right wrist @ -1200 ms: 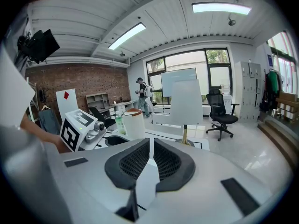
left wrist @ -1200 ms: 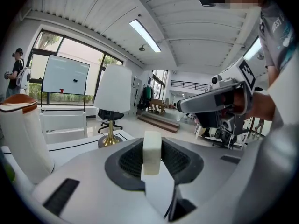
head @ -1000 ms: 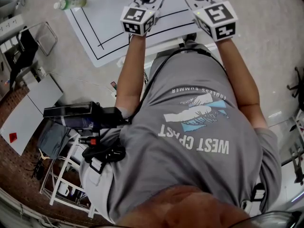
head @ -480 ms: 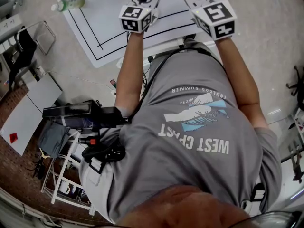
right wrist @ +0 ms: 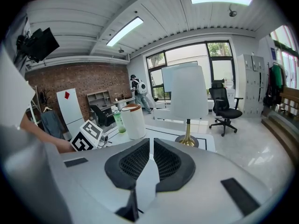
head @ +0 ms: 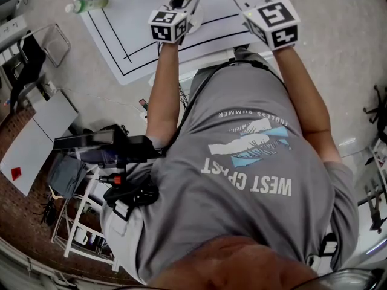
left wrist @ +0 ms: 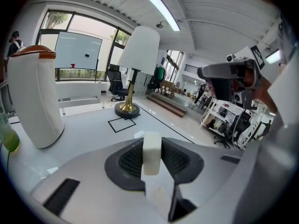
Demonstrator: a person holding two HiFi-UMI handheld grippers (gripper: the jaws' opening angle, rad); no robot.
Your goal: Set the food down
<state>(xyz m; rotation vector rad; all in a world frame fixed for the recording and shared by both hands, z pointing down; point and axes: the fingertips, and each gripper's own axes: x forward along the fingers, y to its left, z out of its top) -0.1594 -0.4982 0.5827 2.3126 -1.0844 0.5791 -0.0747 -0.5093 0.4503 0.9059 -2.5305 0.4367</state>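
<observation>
— Where's the food point(left wrist: 152, 149)?

— Pinched in my left gripper point(left wrist: 154, 168). It's a small white block, standing upright, with the jaws closed on its two sides. It sits just below the centre of the left gripper view. In the head view it's at the top centre, over the white table point(head: 121, 41).

— Does it touch the table?

— I can't tell from these views.

— And your other side?

— My right gripper point(right wrist: 149, 157) has its jaws shut together with nothing between them. In the head view it's at the top edge, to the right of the left one.

— What's around the food?

— Beyond it, upper centre of the left gripper view, the lamp point(left wrist: 138, 55) stands on a brass foot next to a black square drawn on the table. A white canister point(left wrist: 35, 97) with a brown lid fills the left of that frame. A green bottle point(left wrist: 8, 136) shows at the far left edge. In the right gripper view, canister and bottle stand side by side left of centre.
</observation>
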